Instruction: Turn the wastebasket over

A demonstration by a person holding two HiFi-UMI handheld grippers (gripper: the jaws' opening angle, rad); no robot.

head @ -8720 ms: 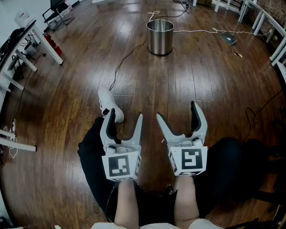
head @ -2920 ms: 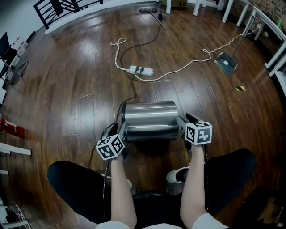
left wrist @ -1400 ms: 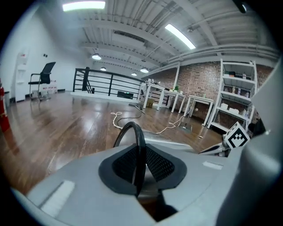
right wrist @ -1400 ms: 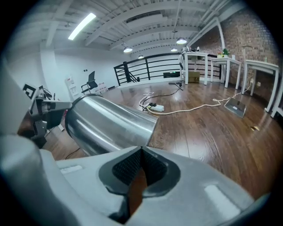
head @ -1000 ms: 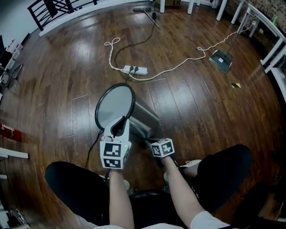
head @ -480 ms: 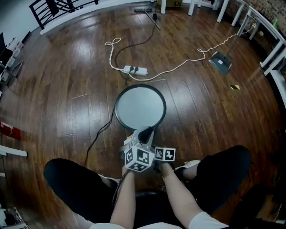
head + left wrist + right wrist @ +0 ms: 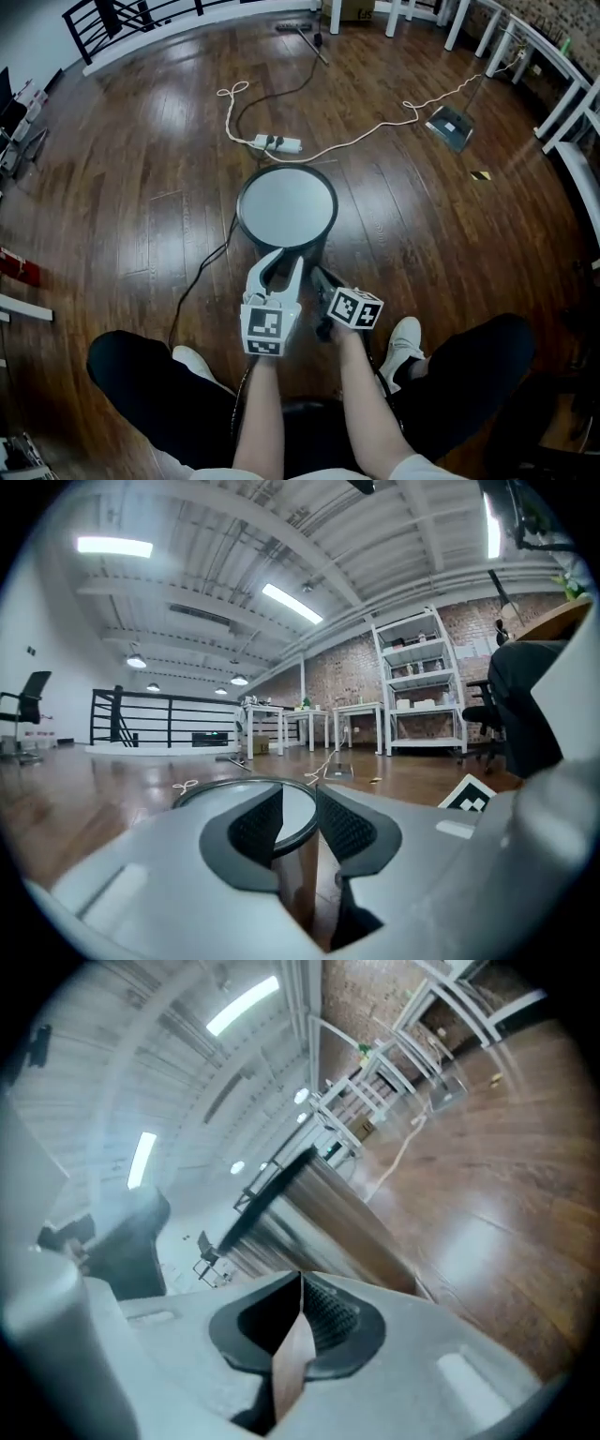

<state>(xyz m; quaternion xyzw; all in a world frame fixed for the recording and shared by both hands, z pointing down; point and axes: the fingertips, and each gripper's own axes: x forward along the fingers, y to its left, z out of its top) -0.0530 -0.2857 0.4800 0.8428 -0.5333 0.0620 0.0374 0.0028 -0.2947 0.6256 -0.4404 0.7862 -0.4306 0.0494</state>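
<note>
Wastebasket [image 7: 286,206] is bottom-up, so the flip looks done. My left gripper [image 7: 277,266] fingers are opening, rim maybe between them; right gripper [image 7: 319,275] fingers pressed together, empty. Next I just back off.

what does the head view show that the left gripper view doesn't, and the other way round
Only the head view: the white shoe and the person's forearms. Only the left gripper view: the ceiling and its strip lights. Both: the wastebasket standing upside down, flat base up, and the left claw, its jaws opening with the basket's rim between them.
</note>
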